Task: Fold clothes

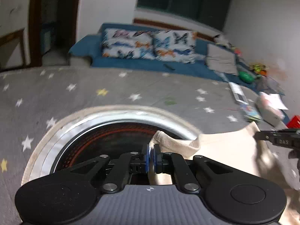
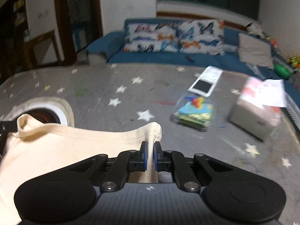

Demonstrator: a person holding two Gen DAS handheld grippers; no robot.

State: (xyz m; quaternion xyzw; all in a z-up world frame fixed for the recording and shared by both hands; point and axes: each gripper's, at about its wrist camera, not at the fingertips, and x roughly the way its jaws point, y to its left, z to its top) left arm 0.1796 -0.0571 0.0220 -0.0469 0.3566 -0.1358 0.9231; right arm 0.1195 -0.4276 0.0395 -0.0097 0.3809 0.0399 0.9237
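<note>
A cream garment [image 1: 225, 146] hangs stretched between both grippers over a grey star-patterned surface [image 1: 93, 90]. My left gripper [image 1: 151, 152] is shut on one corner of it, with cloth bunched above the blue pads. The right gripper's tip [image 1: 262, 136] shows at the right edge of the left wrist view, at the cloth's other corner. In the right wrist view my right gripper [image 2: 150, 153] is shut on a fold of the cream garment [image 2: 65, 146], which spreads away to the left. The left gripper [image 2: 3, 127] is only a dark edge at far left.
A round black disc with a silver rim [image 1: 105, 131] lies under the left gripper. A white tablet-like device [image 2: 205, 83], a bag of coloured items [image 2: 195, 112] and a grey box [image 2: 256, 116] lie to the right. A blue sofa with butterfly cushions [image 2: 174, 35] runs along the back.
</note>
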